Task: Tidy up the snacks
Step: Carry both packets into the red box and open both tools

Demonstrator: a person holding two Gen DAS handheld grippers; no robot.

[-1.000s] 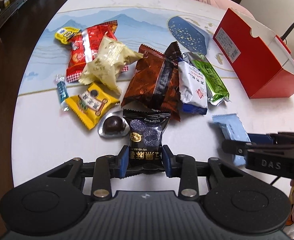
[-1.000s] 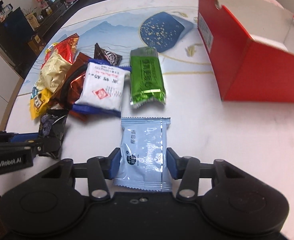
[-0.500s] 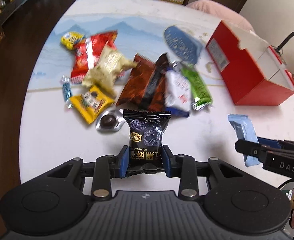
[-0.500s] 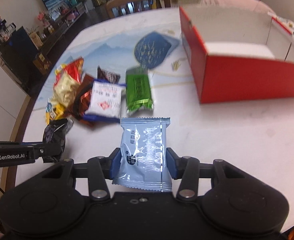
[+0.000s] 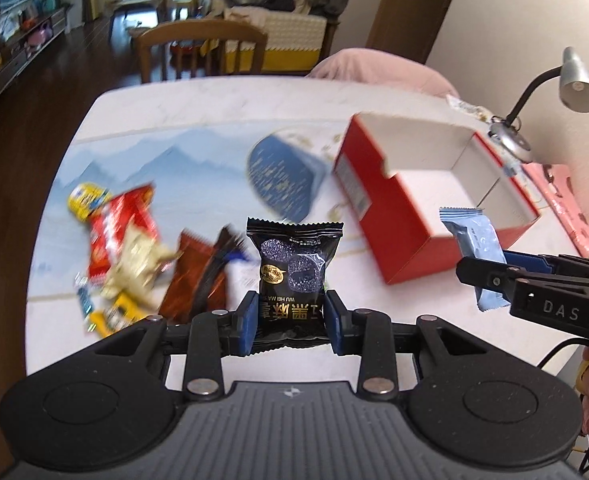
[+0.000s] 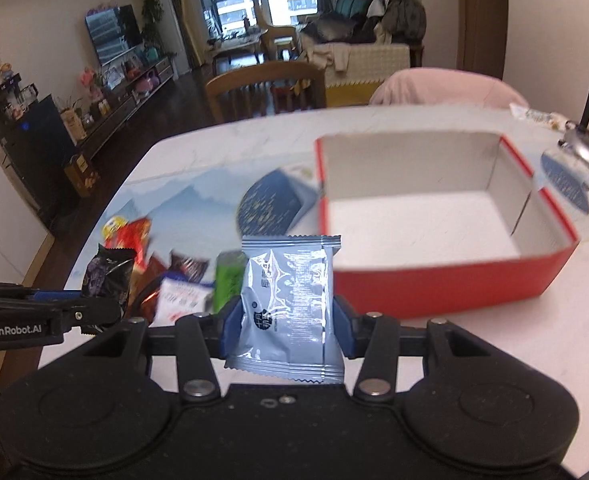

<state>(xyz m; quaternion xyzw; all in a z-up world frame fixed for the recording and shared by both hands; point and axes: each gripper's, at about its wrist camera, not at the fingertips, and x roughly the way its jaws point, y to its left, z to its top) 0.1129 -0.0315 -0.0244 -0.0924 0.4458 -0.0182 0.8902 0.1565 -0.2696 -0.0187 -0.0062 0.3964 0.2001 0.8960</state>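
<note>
My left gripper (image 5: 290, 326) is shut on a black snack packet (image 5: 293, 276) and holds it in the air above the table. My right gripper (image 6: 286, 330) is shut on a light blue snack packet (image 6: 288, 308), also lifted. An open red box (image 6: 446, 276) with a white, empty inside stands on the table ahead of the right gripper; it also shows in the left wrist view (image 5: 394, 232). The right gripper with its blue packet (image 5: 472, 240) shows at the right of the left wrist view. A blurred pile of snacks (image 5: 134, 256) lies on the table at the left.
A blue printed patch (image 5: 282, 176) on the white tablecloth lies beside the box. A desk lamp (image 5: 574, 80) stands at the far right. A pink item (image 5: 570, 208) lies right of the box. A wooden chair (image 5: 198, 52) and a pink cushion (image 5: 374, 70) are behind the table.
Both grippers have risen from the table with their packets and tilted up; the room beyond is now in view. The red box's open inside now shows.
</note>
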